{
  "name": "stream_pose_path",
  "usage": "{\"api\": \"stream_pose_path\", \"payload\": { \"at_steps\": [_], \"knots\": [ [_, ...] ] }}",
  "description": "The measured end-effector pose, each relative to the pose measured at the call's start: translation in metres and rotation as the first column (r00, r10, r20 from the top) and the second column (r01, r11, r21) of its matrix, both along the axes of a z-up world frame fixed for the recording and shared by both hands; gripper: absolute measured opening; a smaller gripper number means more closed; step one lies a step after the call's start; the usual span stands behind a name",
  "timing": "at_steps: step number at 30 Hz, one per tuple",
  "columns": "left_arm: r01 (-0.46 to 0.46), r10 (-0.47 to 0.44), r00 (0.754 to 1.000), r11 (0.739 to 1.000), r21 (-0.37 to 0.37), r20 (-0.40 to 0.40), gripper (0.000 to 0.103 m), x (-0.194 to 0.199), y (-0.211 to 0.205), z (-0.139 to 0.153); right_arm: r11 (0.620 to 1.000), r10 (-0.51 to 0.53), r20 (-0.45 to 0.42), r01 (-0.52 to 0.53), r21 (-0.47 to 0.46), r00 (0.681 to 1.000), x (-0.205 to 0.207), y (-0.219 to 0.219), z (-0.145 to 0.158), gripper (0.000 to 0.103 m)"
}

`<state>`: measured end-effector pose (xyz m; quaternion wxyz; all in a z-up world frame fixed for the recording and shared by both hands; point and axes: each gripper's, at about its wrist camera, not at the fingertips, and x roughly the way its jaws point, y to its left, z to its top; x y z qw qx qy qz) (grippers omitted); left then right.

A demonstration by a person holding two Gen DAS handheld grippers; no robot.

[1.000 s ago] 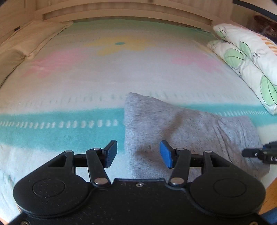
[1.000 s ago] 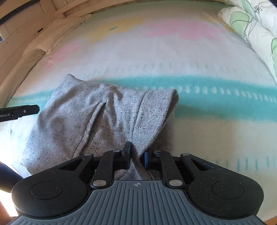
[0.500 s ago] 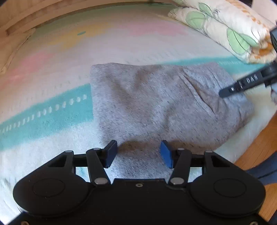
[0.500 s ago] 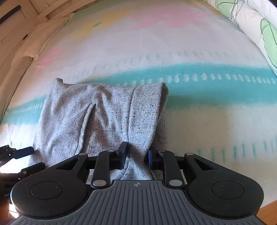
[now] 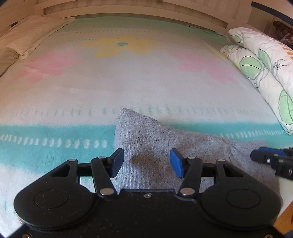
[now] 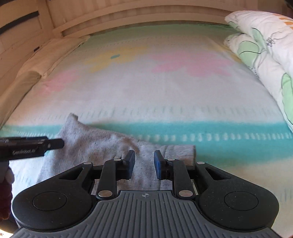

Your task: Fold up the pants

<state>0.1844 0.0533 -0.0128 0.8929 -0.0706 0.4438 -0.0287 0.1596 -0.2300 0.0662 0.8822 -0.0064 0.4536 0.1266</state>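
Looking at a bed (image 5: 139, 82) with a pale blanket: teal band across the near part, pink patches and a yellow flower with a teal dot further up. Wooden bed frame (image 5: 128, 7) runs along 12 o'clock. Cream pillow (image 5: 31, 31) at 10 o'clock, leaf-print duvet (image 5: 260, 62) rolled along the 2 o'clock edge. Bit of wood floor (image 5: 285, 219) showing at 4 o'clock in the left wrist view.

Grey pants (image 5: 164, 146) lie folded in a compact bundle on the teal band, at the near edge of the bed, one corner pointing up toward 12 o'clock. Brownish patch on the cloth in front of the left fingers, could be shadow or a stain, cannot tell.

Left hand-held gripper (image 5: 146, 165): jaws at a medium-wide gap, over the left end of the bundle, nothing clamped; whether the tips touch the fabric I cannot tell. Seen from the right wrist view it comes in at 9 o'clock (image 6: 55, 144).

Right hand-held gripper (image 6: 144, 164): narrow gap, jaws parted, grey fabric visible behind the gap but the pads are not pinching it. View is motion-blurred. It sits over the right end of the bundle, near the rolled edge (image 6: 183, 152). From the left wrist view its tips poke in at 3 o'clock (image 5: 256, 155).
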Motion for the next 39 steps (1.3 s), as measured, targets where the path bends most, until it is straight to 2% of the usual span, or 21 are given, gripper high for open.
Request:
{"api": "stream_pose_path", "payload": {
  "at_steps": [3,7,10,13,14,16,19,20,23,27,30,32,36,39],
  "knots": [
    [-0.046,0.045,0.998,0.999,-0.025,-0.036,0.060,0.015,-0.001,-0.011,0.998,0.042,-0.014,-0.042,-0.052,0.999,0.003,0.014,-0.013,0.021],
    [-0.086,0.088,0.993,0.996,0.026,-0.075,0.062,0.040,0.001,-0.027,0.994,0.057,-0.018,-0.058,-0.094,0.998,0.003,0.018,-0.017,0.021],
    [-0.105,0.110,0.988,0.993,0.053,-0.107,0.067,0.051,0.009,-0.039,0.996,0.055,-0.028,-0.057,-0.070,0.998,0.003,0.011,-0.015,0.021],
    [-0.126,0.124,0.985,0.992,-0.008,-0.122,0.068,0.049,0.023,-0.039,0.997,0.046,-0.013,-0.047,-0.056,0.999,-0.001,0.000,-0.012,0.020],
    [-0.132,0.129,0.985,0.991,-0.020,-0.115,0.068,0.045,0.026,-0.036,0.999,0.044,-0.005,-0.044,-0.027,0.999,-0.002,-0.007,-0.010,0.021],
    [-0.116,0.117,0.990,0.993,0.016,-0.085,0.066,0.036,0.026,-0.026,0.999,0.021,-0.004,-0.020,0.045,1.000,-0.004,-0.022,-0.006,0.022],
    [-0.080,0.084,0.996,0.993,0.088,-0.036,0.065,0.018,0.024,-0.012,0.996,-0.045,0.005,0.045,0.079,0.999,-0.008,-0.043,0.000,0.035],
    [-0.073,0.076,0.997,0.994,0.082,-0.032,0.065,0.010,0.024,-0.009,0.995,-0.060,0.014,0.059,0.079,0.998,-0.010,-0.048,0.001,0.039],
    [-0.068,0.071,0.996,0.997,0.047,-0.061,0.065,0.003,0.032,-0.007,0.992,-0.077,0.000,0.076,0.102,0.997,-0.011,-0.057,0.002,0.042],
    [-0.069,0.072,0.994,0.997,0.037,-0.086,0.065,-0.014,0.038,-0.008,0.989,-0.060,-0.039,0.065,0.134,0.997,-0.011,-0.057,0.000,0.054],
    [-0.058,0.062,0.995,0.997,0.047,-0.079,0.066,-0.024,0.036,-0.004,0.992,-0.042,-0.051,0.048,0.116,0.998,-0.014,-0.052,-0.002,0.059],
    [-0.051,0.055,0.996,0.997,0.050,-0.076,0.070,-0.030,0.037,-0.004,0.994,-0.038,-0.063,0.044,0.098,0.997,-0.016,-0.051,-0.003,0.061],
    [-0.040,0.045,0.995,0.998,0.055,-0.091,0.071,-0.035,0.037,-0.008,0.996,-0.044,-0.111,0.052,0.075,0.993,-0.017,-0.051,-0.010,0.065],
    [-0.012,0.017,0.995,0.999,0.053,-0.102,0.076,-0.040,0.036,-0.011,0.997,-0.041,-0.161,0.051,0.056,0.986,-0.017,-0.051,-0.020,0.071]
  ]
}}
